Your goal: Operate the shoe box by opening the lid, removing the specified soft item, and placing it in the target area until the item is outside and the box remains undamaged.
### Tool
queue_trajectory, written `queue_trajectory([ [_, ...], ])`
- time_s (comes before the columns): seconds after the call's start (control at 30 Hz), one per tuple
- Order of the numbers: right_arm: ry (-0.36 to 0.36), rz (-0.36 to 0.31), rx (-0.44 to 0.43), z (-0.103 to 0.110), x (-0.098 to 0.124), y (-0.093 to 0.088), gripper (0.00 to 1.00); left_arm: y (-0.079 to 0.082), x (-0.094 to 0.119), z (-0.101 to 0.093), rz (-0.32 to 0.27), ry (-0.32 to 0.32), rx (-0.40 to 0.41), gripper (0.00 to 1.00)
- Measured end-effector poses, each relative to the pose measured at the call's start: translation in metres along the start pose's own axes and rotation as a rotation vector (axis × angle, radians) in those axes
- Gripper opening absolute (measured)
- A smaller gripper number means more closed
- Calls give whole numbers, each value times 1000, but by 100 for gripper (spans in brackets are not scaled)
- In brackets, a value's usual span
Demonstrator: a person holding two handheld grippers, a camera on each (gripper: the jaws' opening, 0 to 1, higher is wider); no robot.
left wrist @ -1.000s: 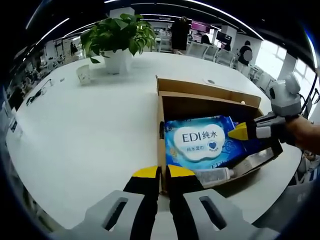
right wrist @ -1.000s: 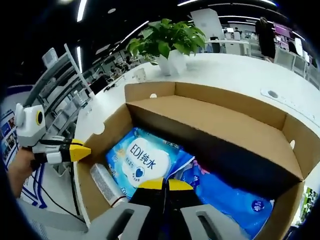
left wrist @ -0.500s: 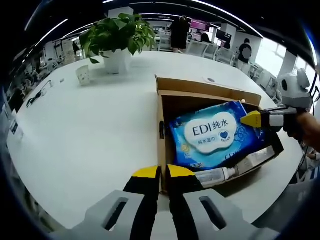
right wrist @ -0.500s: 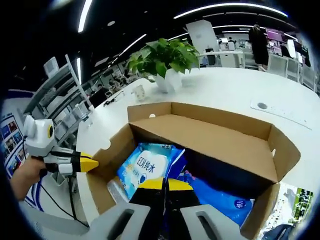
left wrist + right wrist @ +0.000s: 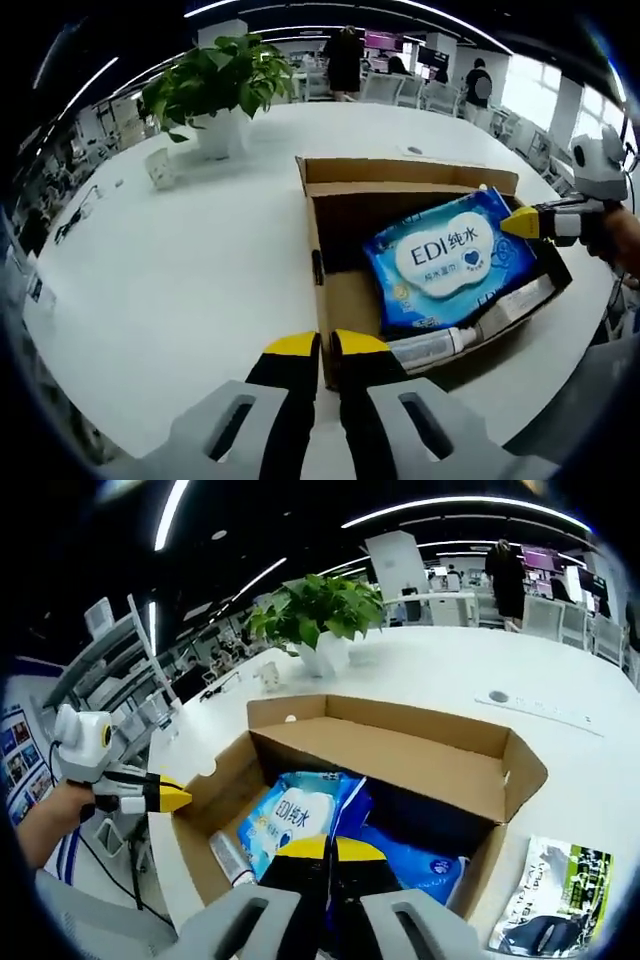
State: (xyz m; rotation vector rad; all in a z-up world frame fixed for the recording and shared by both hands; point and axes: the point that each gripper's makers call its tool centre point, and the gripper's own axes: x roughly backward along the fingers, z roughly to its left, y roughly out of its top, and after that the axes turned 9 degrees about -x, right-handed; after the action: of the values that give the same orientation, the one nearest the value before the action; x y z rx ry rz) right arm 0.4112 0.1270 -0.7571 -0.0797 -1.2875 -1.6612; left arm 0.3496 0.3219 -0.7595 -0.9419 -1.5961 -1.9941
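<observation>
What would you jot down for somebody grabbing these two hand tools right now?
Right gripper: shut on the blue EDI wipes pack, tilted up, partly raised from the open cardboard box.
Left gripper: shut, empty, at the box's near wall.
Inside the box: a clear bottle and another blue pack.
Done: lid open, wipes gripped.
Left: lift the pack clear and set it on the white table.
</observation>
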Motion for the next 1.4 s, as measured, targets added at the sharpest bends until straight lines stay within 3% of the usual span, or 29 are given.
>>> queue_trajectory([
  [0.1,2,-9,-21,-3,4,-1,0,19,6,2,-59,18,-25,4],
  [0.2,4,-12,-46,-7,6,-3,0,36,8,-7,-97,-12,-34,8],
  [0.37,-2,-14,-52,-11,8,-5,0,44,-8,-32,-59,-100,-122,17],
  [0.47,-7,-12,-54,-14,9,-7,0,44,-21,-47,-23,-151,-159,18],
  [0.6,-17,-8,-53,-20,8,-11,0,37,-36,-64,43,-255,-90,21],
  [0.73,-29,-2,-47,-25,7,-14,0,33,-46,-61,79,-258,-86,17],
  [0.8,-32,-1,-49,-27,6,-15,0,27,-48,-65,115,-295,-52,17],
  [0.9,-32,-1,-56,-27,6,-15,0,24,-52,-66,130,-305,-50,16],
  [1.03,-35,1,-43,-26,5,-15,0,20,-53,-83,137,-412,24,14],
  [1.2,-32,-1,-39,-26,5,-15,0,12,-62,-82,158,-389,25,12],
  [1.4,-32,-11,-54,-26,4,-14,0,6,-66,-82,177,-354,-34,5],
])
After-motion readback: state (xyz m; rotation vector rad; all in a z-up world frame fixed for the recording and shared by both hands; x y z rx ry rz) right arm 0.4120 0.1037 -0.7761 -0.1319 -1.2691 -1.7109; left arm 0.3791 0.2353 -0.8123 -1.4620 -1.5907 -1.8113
